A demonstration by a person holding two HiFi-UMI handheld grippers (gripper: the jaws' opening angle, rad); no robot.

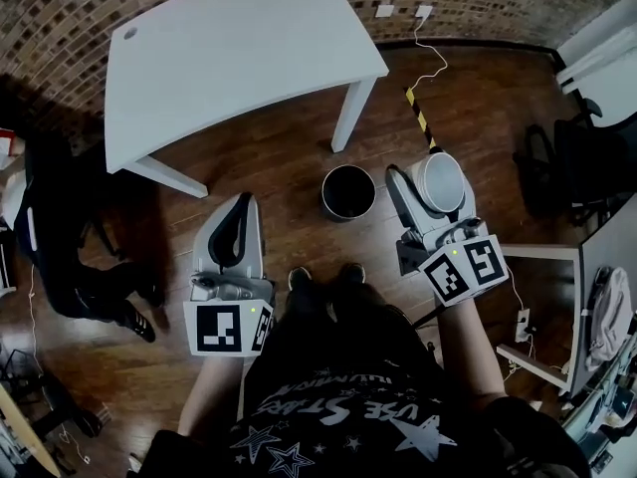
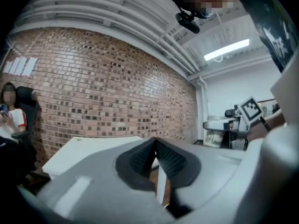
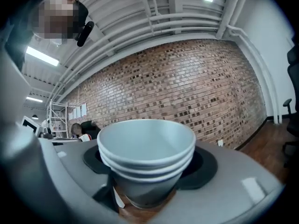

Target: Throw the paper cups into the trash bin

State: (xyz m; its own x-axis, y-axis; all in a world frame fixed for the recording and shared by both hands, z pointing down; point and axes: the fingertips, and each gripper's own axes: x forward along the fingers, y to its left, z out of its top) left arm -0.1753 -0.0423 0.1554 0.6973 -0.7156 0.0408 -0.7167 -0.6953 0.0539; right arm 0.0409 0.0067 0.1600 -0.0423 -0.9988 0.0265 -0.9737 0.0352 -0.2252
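Observation:
A nested stack of white paper cups [image 3: 145,162] stands upright between the jaws of my right gripper [image 3: 148,164], which is shut on it. From the head view the cups [image 1: 439,182] hang just right of the round black trash bin [image 1: 348,191] on the wooden floor, at about its far rim. My left gripper [image 1: 235,229] is held to the left of the bin and is shut with nothing in it; its dark pads [image 2: 140,160] meet in the left gripper view.
A white table [image 1: 234,48] stands beyond the bin, its leg [image 1: 352,114] close behind it. A yellow-black strip [image 1: 420,119] lies on the floor. Dark chairs [image 1: 567,172] sit at the right, a seated person [image 1: 55,237] at the left. My feet [image 1: 323,275] are just before the bin.

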